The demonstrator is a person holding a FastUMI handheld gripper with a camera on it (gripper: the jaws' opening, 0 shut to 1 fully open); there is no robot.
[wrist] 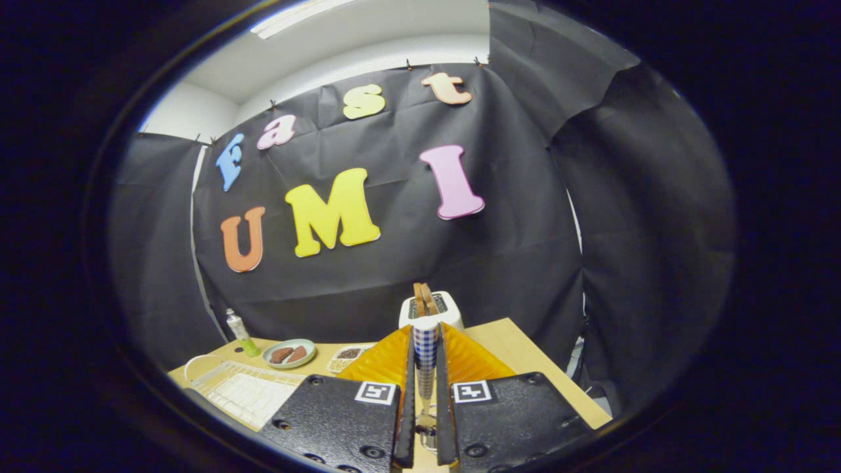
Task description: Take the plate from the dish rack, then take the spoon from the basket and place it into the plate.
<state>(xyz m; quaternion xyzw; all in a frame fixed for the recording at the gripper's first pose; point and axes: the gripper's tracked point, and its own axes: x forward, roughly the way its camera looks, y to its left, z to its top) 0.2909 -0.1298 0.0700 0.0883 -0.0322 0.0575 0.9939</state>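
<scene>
The gripper clamps both fingers on the checked handle of a spoon, held upright above the wooden table. Just beyond stands a toaster; off to the left are a dish rack, a plate and a bottle.

One white toaster with two brown toast slices, one checked-handled spoon, one green plate, one green-capped bottle, one white dish rack, one small divided tray
</scene>
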